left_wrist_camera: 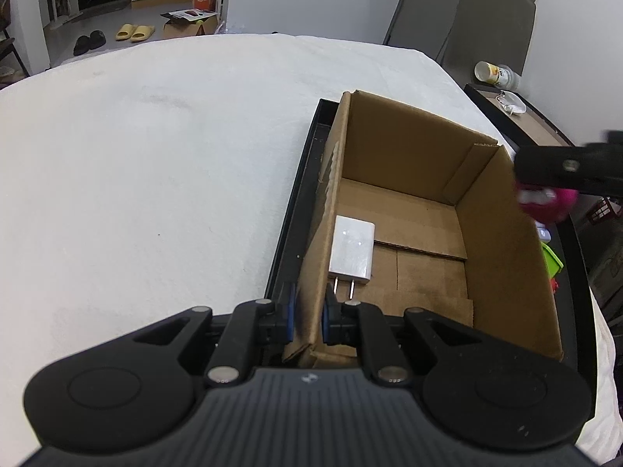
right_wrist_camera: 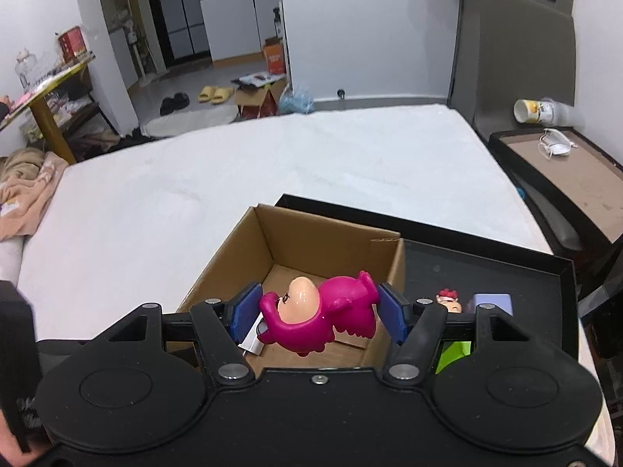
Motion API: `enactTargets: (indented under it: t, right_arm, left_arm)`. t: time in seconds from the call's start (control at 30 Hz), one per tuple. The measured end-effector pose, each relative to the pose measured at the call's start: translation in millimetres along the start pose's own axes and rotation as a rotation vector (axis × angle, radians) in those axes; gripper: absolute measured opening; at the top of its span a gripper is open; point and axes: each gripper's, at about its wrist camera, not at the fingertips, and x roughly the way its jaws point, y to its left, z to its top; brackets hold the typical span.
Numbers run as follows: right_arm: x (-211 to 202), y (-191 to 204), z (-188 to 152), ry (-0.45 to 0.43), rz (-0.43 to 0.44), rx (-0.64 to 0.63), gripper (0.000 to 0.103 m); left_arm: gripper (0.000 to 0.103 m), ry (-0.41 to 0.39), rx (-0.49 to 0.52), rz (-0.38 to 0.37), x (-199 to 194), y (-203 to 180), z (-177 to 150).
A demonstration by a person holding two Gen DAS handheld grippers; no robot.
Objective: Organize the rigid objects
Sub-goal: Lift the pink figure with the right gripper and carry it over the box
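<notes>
An open cardboard box [left_wrist_camera: 409, 148] stands in a black tray [left_wrist_camera: 296, 194] on a white cloth. Inside the box, against its left wall, lies a white plug charger [left_wrist_camera: 352, 251]. My left gripper [left_wrist_camera: 309, 313] is shut on the box's left wall near the front corner, one blue pad on each side. My right gripper [right_wrist_camera: 319, 311] is shut on a magenta toy figure [right_wrist_camera: 311, 323] with a peach face, held above the box [right_wrist_camera: 331, 241] near its right wall. The left wrist view shows that toy [left_wrist_camera: 545, 202] at the right edge, blurred.
In the tray [right_wrist_camera: 486, 272] to the right of the box lie a small red-haired figure [right_wrist_camera: 447, 299], a lilac block [right_wrist_camera: 492, 301] and a green piece [right_wrist_camera: 453, 354]. A dark side table [right_wrist_camera: 576, 179] with a mask and a tipped cup [right_wrist_camera: 539, 111] stands far right.
</notes>
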Motion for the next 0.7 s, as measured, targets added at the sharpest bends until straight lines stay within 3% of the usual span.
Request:
enactTargets:
  t: [0.43, 0.7]
  right_arm:
    - [49, 27, 16, 0.081, 0.009, -0.021, 0.063]
    - [62, 33, 23, 0.087, 0.018, -0.018, 0.063]
  left_arm:
    - [0.013, -0.010, -0.059, -0.032, -1, 10, -2]
    - [0.013, -0.007, -0.072, -0.036, 0, 11, -1]
